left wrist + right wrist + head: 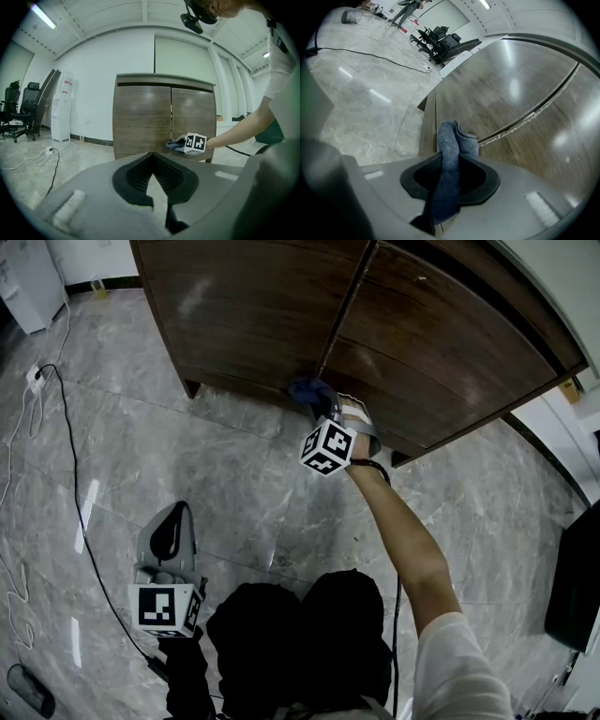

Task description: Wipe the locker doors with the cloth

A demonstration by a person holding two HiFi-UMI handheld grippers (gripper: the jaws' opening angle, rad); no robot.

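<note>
The right tongs grip a folded blue-grey cloth against the 2 dark brown wooden locker doors (low, near their seam); the left tongs are closed, empty.

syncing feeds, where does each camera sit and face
Head view: on the head, steeply down at floor and locker; shows right forearm, left tool, right tool.
Left gripper view: on left tool, level toward locker; shows own jaws.
Right gripper view: on right tool, against a door; jaws clamp cloth.
Shared: head and left gripper views show right tool.
</note>
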